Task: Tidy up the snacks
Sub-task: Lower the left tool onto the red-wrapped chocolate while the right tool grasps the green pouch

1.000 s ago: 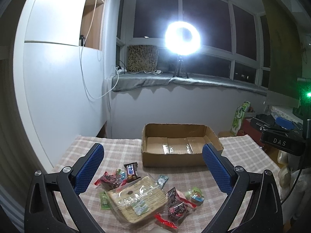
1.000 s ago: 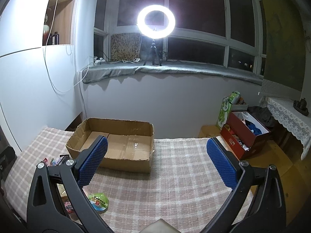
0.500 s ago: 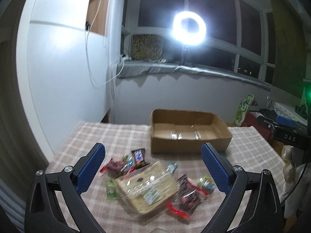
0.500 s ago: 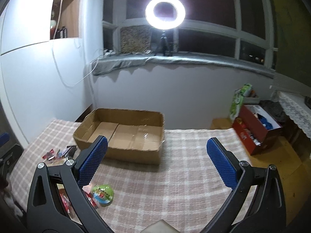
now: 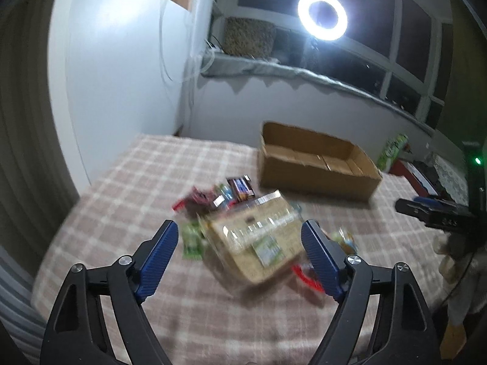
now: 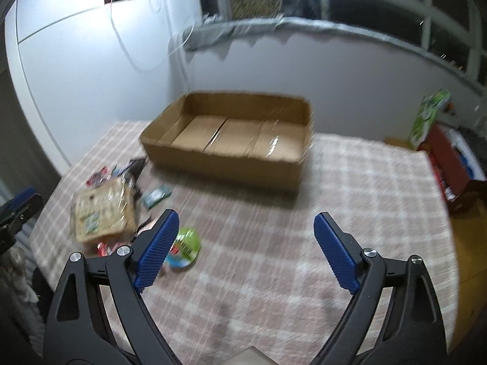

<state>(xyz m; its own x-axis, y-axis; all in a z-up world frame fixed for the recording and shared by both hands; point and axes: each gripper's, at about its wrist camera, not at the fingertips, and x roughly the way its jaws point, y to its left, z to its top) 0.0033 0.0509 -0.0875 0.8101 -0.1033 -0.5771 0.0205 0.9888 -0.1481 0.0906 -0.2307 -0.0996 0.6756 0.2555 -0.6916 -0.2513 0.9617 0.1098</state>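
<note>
A pile of snacks lies on the checked tablecloth (image 5: 137,182). Its biggest item is a clear-wrapped pack of tan biscuits (image 5: 258,240), also in the right wrist view (image 6: 102,210). Small red, green and dark wrappers (image 5: 213,197) lie around it. A round green snack (image 6: 184,248) lies apart, beside my right gripper's left finger. An empty open cardboard box (image 5: 316,164) stands behind the pile (image 6: 234,140). My left gripper (image 5: 240,255) is open above the biscuit pack. My right gripper (image 6: 245,249) is open and empty over bare cloth.
A white cabinet (image 5: 115,70) stands left of the table. A ring light (image 5: 322,15) shines on the window sill. A red box (image 6: 450,164) and a green carton (image 6: 429,115) sit on the floor to the right. My right gripper's body shows at the left wrist view's right edge (image 5: 438,213).
Both grippers have tilted down and moved toward the table. The snack pile now lies between the left gripper's fingers, and the right one has swung toward the box and the pile. Both stay open.
</note>
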